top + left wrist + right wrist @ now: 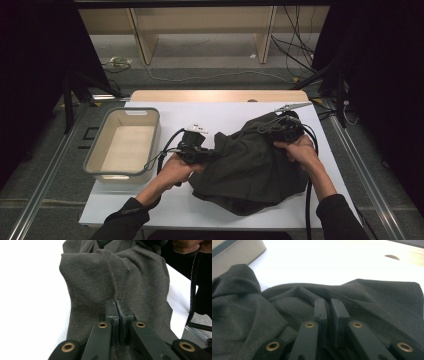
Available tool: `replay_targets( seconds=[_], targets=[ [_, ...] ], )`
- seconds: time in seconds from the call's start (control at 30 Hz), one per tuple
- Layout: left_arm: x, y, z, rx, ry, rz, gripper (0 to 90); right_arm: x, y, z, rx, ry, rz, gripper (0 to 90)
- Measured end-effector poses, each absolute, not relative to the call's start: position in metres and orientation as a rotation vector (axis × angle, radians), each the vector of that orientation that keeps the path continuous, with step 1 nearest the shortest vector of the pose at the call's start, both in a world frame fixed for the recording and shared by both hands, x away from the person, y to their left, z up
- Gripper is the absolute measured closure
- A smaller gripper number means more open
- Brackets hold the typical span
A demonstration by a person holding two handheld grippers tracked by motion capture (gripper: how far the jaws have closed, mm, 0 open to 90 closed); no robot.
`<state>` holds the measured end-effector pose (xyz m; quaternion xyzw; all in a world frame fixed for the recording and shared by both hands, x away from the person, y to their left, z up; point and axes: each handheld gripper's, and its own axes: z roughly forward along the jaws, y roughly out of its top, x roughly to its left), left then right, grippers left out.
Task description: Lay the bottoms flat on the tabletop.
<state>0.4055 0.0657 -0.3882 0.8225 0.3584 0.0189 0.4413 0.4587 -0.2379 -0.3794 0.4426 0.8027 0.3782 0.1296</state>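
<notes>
Pinching dark cloth (250, 165) on white worktop (200, 112) — left hand-held gripper (116, 305) clenched on its edge fold, right hand-held gripper (329, 305) nipping far edge. Judging it soft, limp, light — gripping hems, bin (102, 165) beside.

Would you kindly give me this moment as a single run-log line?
left gripper: shut on dark garment | right gripper: shut on dark garment | grey bin: nothing inside it | garment: crumpled on white table
</notes>
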Motion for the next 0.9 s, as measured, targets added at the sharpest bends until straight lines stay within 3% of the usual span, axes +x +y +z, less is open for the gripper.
replay_targets(
  seconds=[0.47, 0.9],
  targets=[
    [0.402, 0.075, -0.366, 1.98, 0.859, 0.08, 88.7, 0.441, -0.283, -0.351, 1.39, 2.07, 1.145, 86.2],
    [0.379, 0.113, -0.396, 2.039, 0.921, 0.063, 88.6, 0.394, -0.304, -0.387, 1.441, 2.161, 1.043, 86.9]
  ],
)
